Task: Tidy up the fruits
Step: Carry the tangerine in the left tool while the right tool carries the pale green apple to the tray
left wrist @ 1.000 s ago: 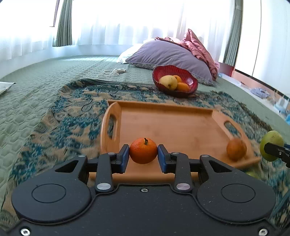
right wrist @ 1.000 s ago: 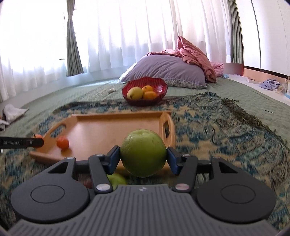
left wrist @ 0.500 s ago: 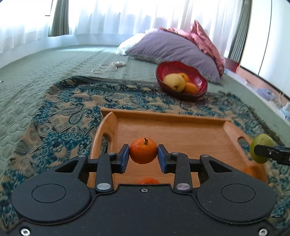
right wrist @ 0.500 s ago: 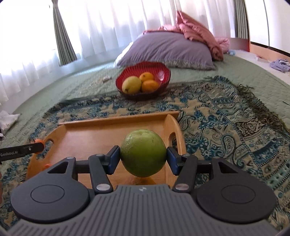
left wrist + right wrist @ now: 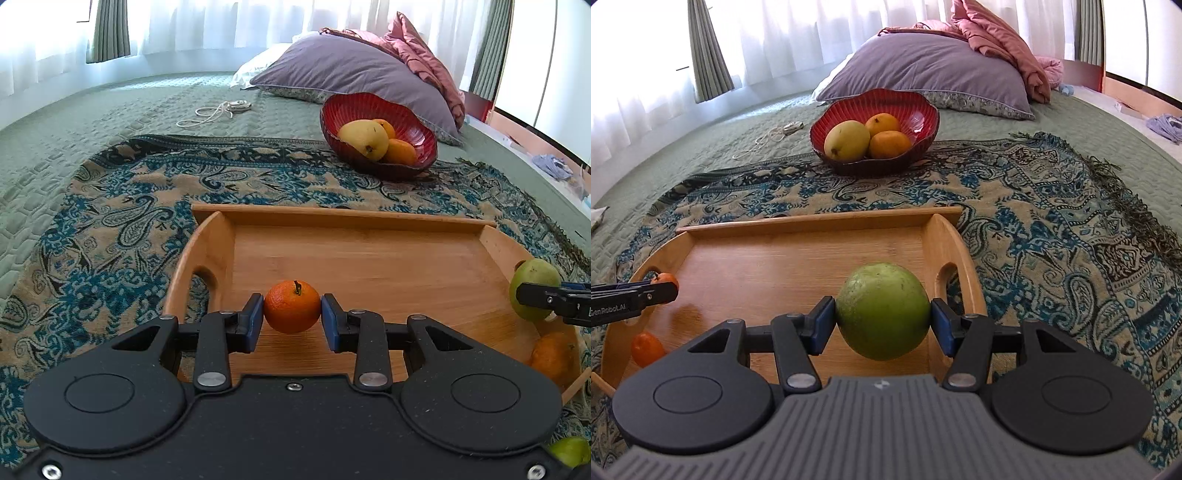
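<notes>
Both wrist cameras look forward and down along their claws, close over the rectangular wooden tray (image 5: 369,266) (image 5: 798,266); both share the ribbed red bowl (image 5: 402,114) (image 5: 916,110) beyond.

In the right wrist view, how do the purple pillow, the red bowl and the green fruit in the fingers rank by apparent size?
1. purple pillow
2. red bowl
3. green fruit

The fruit is nearest the camera, so it looks bigger than it really is.

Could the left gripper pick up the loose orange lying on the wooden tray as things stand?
Probably not: the left gripper is shut on a small orange, so its jaws are full. The loose orange sits unobstructed in the wooden tray.
</notes>
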`<control>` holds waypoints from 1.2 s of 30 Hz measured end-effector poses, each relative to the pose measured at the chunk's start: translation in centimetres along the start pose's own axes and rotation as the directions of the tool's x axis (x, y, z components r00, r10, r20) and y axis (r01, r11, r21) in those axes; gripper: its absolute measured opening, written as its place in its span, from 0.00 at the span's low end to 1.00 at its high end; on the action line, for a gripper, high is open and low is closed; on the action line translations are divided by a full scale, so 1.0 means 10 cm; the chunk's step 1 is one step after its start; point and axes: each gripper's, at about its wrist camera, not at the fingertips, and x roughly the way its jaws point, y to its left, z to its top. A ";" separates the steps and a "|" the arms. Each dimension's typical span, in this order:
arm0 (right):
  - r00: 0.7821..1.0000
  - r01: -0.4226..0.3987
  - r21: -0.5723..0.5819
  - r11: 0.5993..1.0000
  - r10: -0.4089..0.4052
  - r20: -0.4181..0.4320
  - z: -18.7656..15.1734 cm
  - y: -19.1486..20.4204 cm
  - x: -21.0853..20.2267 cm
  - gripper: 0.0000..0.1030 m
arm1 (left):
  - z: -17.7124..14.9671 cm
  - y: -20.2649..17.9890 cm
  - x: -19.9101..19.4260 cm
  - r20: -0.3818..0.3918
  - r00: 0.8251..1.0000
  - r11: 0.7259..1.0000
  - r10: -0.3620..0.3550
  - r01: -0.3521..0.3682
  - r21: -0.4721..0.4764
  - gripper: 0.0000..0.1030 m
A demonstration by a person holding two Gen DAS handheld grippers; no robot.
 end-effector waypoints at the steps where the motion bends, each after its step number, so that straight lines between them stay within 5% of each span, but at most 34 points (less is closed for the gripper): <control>1: 1.000 -0.001 0.000 1.000 0.001 0.000 0.00 0.01 0.01 0.57 | 0.00 -0.01 0.02 -0.002 1.000 1.000 -0.001 0.001 0.001 0.31; 36: 1.000 0.017 -0.035 0.999 -0.017 -0.015 -0.07 0.11 0.08 0.59 | -0.05 -0.05 -0.04 0.007 1.000 0.999 0.014 -0.015 0.037 0.33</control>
